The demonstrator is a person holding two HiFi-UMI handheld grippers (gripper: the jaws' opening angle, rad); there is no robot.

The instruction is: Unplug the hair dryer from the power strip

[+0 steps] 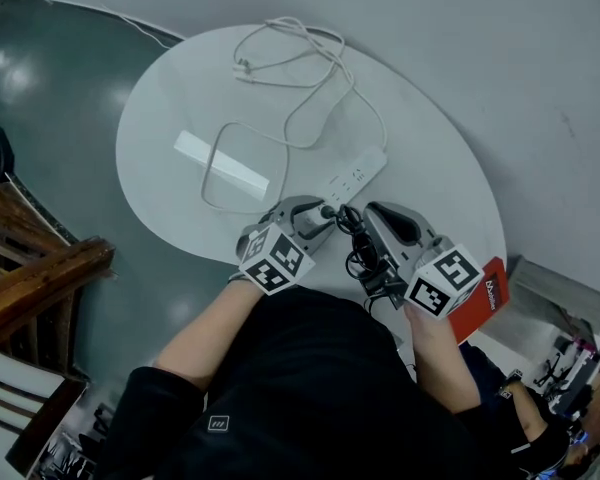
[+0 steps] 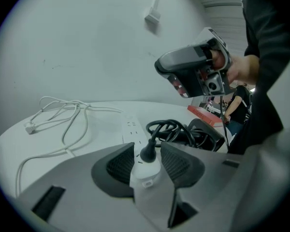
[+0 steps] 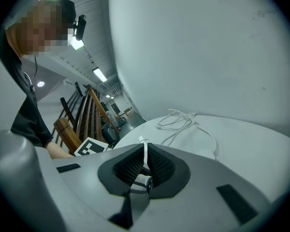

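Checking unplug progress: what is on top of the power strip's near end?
A black plug stands upright in the power strip, its cord looping away right. The left tongs straddle that end; how deep the prongs sit is hidden.

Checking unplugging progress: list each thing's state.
Black plug: seated in the power strip.
Power strip's cable: loose on the table, unconnected.
Hair dryer: lying down, cord coiled.
Left gripper: open, astride the plug.
Right gripper: jaws nearly together, raised off table.

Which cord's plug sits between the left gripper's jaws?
The black cord; its plug stands in the power strip. The white cord lies looped farther back.
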